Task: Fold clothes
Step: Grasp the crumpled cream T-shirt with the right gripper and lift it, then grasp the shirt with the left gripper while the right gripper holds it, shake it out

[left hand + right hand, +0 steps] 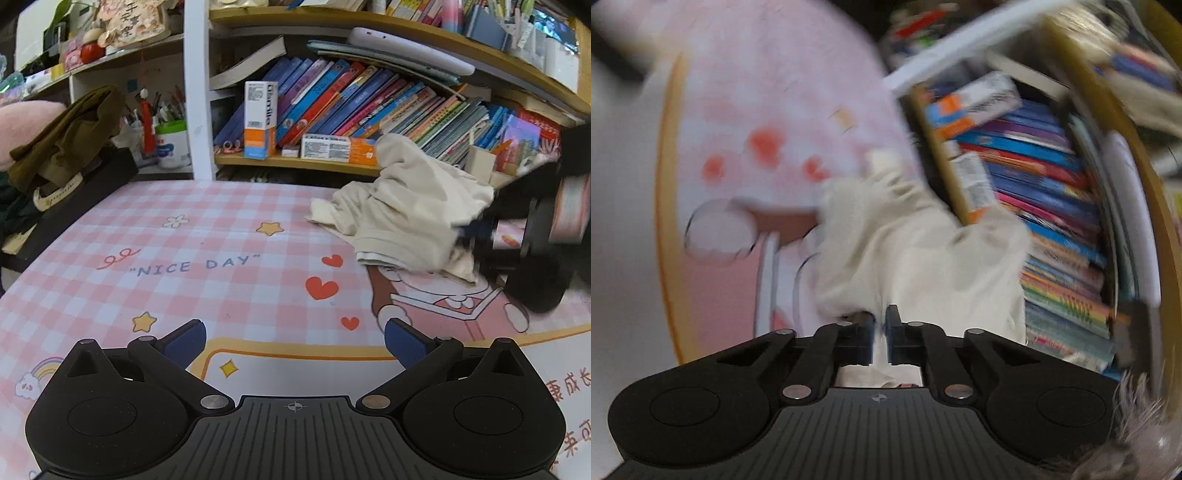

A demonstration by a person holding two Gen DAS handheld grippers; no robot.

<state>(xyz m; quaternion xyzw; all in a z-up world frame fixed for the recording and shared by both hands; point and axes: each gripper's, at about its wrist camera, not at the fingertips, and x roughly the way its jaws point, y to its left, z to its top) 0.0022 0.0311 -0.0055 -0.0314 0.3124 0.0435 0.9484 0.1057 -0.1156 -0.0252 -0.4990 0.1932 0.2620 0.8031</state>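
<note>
The folding had hardly begun: the cream garment (402, 210) lay crumpled at about two o'clock on the table (221, 236). The right tool (881, 325) was clamped on its cloth; the left tool (295, 338) stood wide apart, holding nothing.

Both grippers same build: left gripper (294, 341) and right gripper (881, 332) have matte black bodies with ribbed centre plate, small crosshair mark, two round side caps, silver pivot pins. Blue pads (404, 341) on black link arms (pad texture ribbed).
</note>
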